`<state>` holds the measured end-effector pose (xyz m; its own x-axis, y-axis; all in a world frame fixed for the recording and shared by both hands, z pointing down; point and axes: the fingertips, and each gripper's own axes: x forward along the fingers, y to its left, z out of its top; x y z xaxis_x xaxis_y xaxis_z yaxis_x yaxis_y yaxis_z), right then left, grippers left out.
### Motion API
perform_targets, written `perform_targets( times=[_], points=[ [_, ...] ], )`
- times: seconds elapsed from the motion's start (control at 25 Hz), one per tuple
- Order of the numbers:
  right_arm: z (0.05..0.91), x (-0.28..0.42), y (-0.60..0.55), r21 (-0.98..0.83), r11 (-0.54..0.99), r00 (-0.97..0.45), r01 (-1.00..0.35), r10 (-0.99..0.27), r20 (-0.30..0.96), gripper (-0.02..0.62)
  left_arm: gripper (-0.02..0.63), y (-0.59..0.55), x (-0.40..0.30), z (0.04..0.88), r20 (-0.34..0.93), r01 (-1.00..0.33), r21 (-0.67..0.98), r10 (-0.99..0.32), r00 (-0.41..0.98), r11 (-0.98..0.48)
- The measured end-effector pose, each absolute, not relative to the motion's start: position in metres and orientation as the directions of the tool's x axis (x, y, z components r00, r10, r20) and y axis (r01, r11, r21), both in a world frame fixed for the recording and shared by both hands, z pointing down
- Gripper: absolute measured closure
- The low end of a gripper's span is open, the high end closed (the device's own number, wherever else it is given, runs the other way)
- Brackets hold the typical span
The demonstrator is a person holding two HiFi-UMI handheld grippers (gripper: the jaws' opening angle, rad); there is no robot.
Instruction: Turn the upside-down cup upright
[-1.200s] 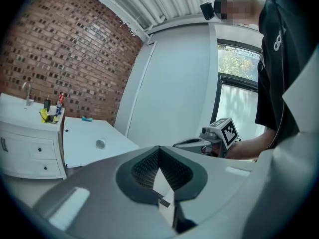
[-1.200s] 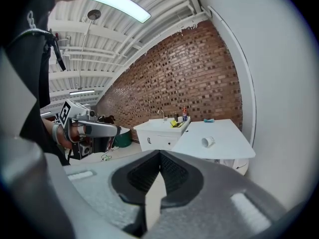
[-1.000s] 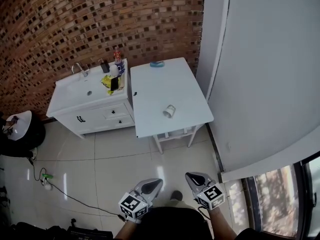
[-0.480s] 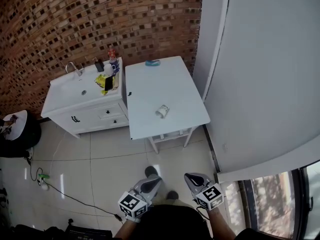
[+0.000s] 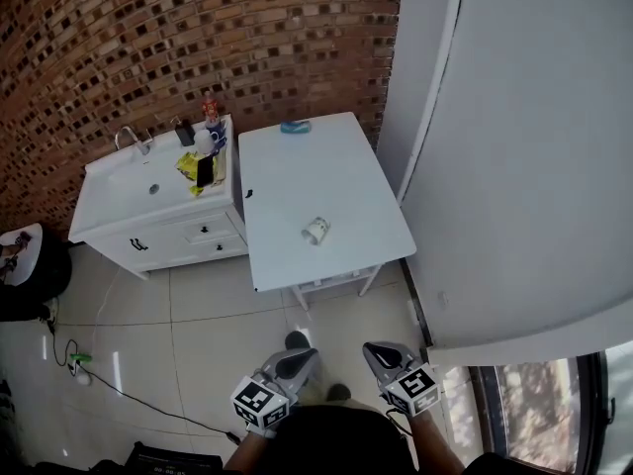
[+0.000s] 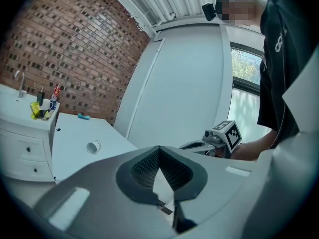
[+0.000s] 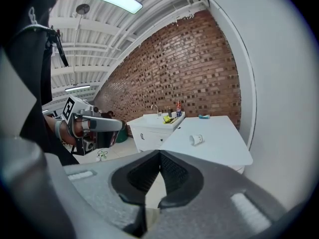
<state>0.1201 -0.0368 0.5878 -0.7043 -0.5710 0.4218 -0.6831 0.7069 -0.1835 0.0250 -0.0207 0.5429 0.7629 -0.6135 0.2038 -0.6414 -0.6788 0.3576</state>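
A small white cup point(image 5: 315, 231) lies on its side near the front of a white table point(image 5: 287, 181), its mouth turned to the left; it also shows in the left gripper view as the cup point(image 6: 93, 146) and in the right gripper view as the cup point(image 7: 196, 139). Both grippers hang low in front of the person's body, far short of the table, over the tiled floor. My left gripper point(image 5: 300, 361) is shut with nothing in it, its jaws point(image 6: 159, 151) meeting at the tips. My right gripper point(image 5: 379, 355) is likewise shut and empty point(image 7: 159, 156).
A white sink cabinet point(image 5: 148, 216) with a tap, bottles and a yellow packet stands against the table's left side. A blue object point(image 5: 295, 127) lies at the table's far end. A white wall point(image 5: 514, 146) runs close on the right, brick behind. A cable point(image 5: 129, 384) crosses the floor.
In the head view the table, cup and cabinet have slid left and a little down. A shoe has come forward between the grippers. Both grippers stay shut and low.
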Motion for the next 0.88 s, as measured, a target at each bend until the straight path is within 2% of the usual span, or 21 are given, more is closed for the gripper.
perform_targets(
  times=[0.52,0.88],
  points=[
    [0.576,0.065,-0.152,-0.158,0.697,-0.682,-0.699,-0.586,0.437,0.603,0.591,-0.137,-0.018,0.537,0.18,-0.595,0.362,-0.573,0.8,-0.718],
    [0.585,0.023,-0.2,-0.128,0.69,-0.64,-0.712,-0.565,0.52,0.603,0.592,-0.187,-0.067,0.541,0.178,-0.579,0.395,-0.558,0.81,-0.714]
  ],
)
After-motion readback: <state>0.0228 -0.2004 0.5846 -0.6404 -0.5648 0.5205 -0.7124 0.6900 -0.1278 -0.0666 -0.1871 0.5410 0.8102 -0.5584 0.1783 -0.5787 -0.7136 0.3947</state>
